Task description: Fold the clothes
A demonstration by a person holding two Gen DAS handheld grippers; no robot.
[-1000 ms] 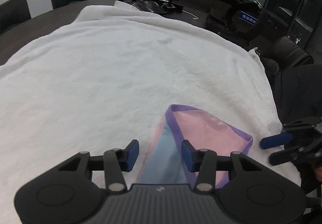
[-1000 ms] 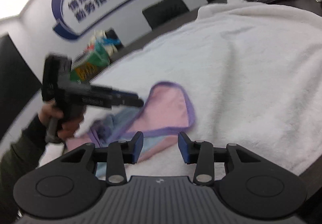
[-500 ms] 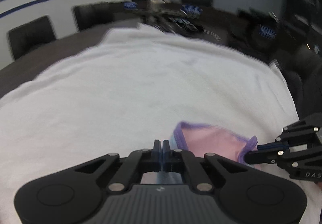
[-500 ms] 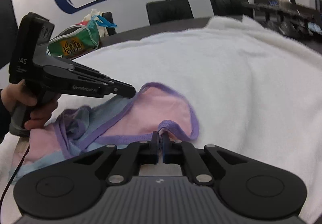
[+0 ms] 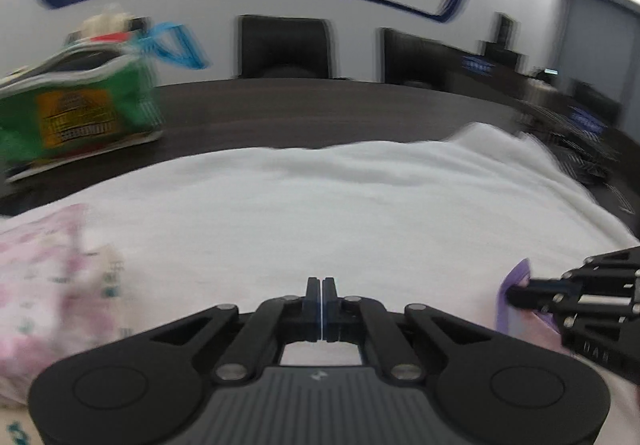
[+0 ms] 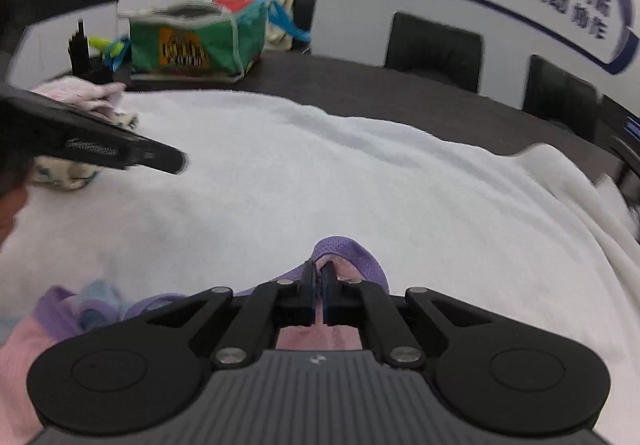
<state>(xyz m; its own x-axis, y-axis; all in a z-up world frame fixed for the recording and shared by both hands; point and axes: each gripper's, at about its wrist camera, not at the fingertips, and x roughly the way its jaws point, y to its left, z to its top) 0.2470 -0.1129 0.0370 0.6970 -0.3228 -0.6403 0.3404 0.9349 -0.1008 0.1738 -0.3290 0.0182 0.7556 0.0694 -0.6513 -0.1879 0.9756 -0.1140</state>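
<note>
Now, right gripper pinched closed on the purple-trimmed edge of the pink garment, fabric bunched between the tips and trailing back under the tool toward 7 o'clock in the right wrist view. Left gripper closed too, pads pressed flat together with only a thin blue line between; cannot tell whether any cloth is caught there. Seen from the left wrist, same garment at 3 o'clock, held by the right gripper. All over a white towel spread across a dark table. Crumpled floral cloth at 9 o'clock in the left view. Green bag at 11 o'clock in the right view, far side of the table, before black chairs.
</note>
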